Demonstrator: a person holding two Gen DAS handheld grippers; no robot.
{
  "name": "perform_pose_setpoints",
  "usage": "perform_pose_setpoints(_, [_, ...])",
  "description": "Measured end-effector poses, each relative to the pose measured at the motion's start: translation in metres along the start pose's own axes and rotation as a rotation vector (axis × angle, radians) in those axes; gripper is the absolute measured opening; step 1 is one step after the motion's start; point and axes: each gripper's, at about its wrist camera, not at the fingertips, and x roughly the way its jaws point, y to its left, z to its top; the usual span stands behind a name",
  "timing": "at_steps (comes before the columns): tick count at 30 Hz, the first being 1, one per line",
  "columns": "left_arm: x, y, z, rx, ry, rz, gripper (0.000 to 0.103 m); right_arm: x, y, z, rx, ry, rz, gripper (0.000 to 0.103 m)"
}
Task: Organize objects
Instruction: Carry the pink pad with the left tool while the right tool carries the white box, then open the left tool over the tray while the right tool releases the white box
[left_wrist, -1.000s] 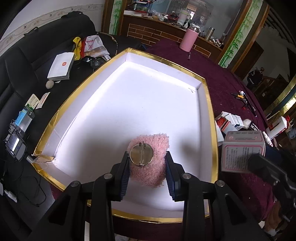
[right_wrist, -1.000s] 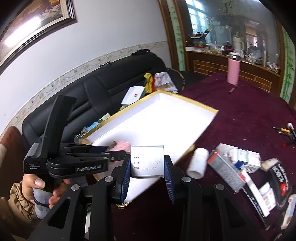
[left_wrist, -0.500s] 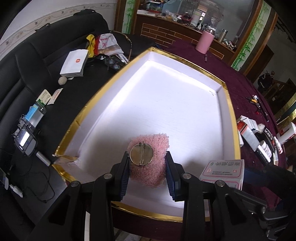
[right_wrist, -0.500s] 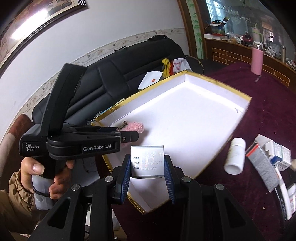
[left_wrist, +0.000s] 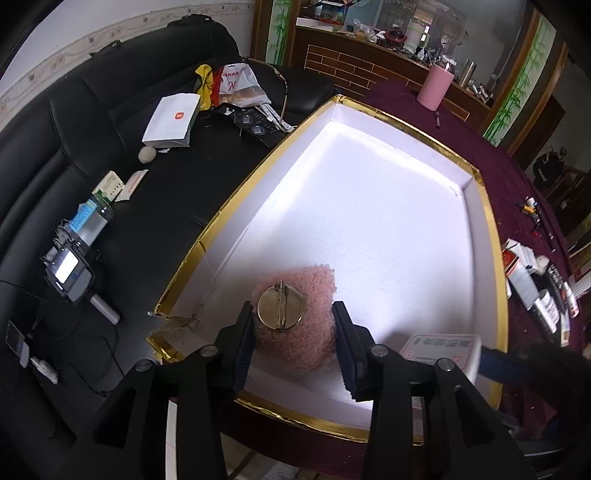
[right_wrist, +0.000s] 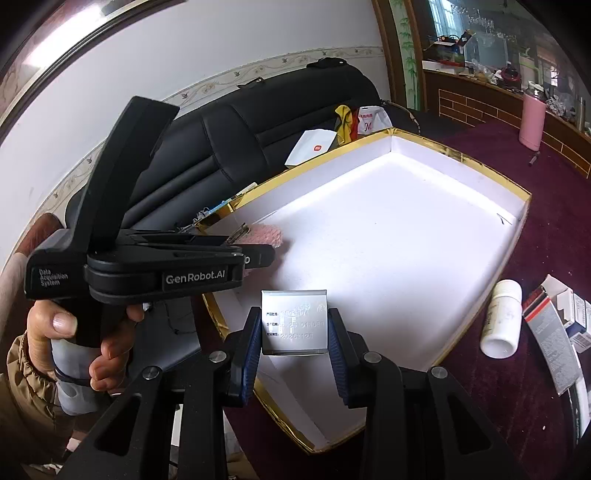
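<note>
Left gripper (left_wrist: 293, 334) pinching a pink fuzzy brooch (left_wrist: 306, 314), metal pin side up, over the white tray's (left_wrist: 369, 206) near corner. Right gripper (right_wrist: 294, 349) clamped on a small carton (right_wrist: 294, 321) above the tray's near edge, its print too faint to read. "GenRobot.AI" and "Data Acquisition System" printed on the left gripper's side.

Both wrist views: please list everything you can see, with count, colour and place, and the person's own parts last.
Box: one, white inside with gold rim, on the table beside the sofa.
Fluffy brooch: one, pink with a metal pin back, between the left gripper's fingers, over the box.
Small carton: one, white with printed text, between the right gripper's fingers, over the box's near end.
Bottle: one, white, lying on the tablecloth right of the box.
Tumbler: one, pink, far end of the table.
Sofa: one, black, cluttered.
Left gripper: black, shut on the brooch.
Right gripper: black, shut on the carton.
Left hand: grips the left gripper's handle.
</note>
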Motion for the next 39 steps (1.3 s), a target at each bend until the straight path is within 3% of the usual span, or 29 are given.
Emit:
perform_pose_setpoints(13, [-0.010,0.010,0.004,-0.057,0.016,-0.048,0.047,0.017,0.009,0.006,-0.014,-0.003,0.031,0.037])
perform_pose_setpoints(21, [-0.019,0.014,0.011,-0.081,-0.030,-0.053,0.049,0.025,0.018,0.009,-0.021,-0.080,0.104,0.037])
perform_pose_setpoints(28, [-0.023,0.010,0.011,-0.070,-0.037,-0.072,0.050,0.029,0.017,-0.003,-0.026,-0.035,0.107,0.039])
perform_pose_setpoints(30, [-0.024,0.009,0.010,-0.070,-0.041,-0.079,0.050,0.026,0.013,-0.004,-0.011,-0.042,0.098,0.053])
perform_pose_setpoints(33, [-0.026,0.009,0.010,-0.067,-0.045,-0.082,0.050,0.018,0.007,-0.003,0.013,-0.066,0.103,0.062])
perform_pose_setpoints(34, [-0.026,0.008,0.010,-0.065,-0.046,-0.081,0.050,0.016,0.008,-0.002,0.008,-0.068,0.099,0.061])
perform_pose_setpoints(35, [-0.026,0.008,0.011,-0.064,-0.046,-0.080,0.050,0.017,0.010,-0.001,-0.008,-0.059,0.089,0.049])
perform_pose_setpoints(36, [-0.026,0.007,0.011,-0.063,-0.046,-0.080,0.050,0.019,0.013,0.000,-0.024,-0.046,0.083,0.031])
perform_pose_setpoints(39, [-0.027,0.006,0.011,-0.064,-0.050,-0.082,0.050,0.024,0.018,0.004,-0.040,-0.041,0.095,0.031])
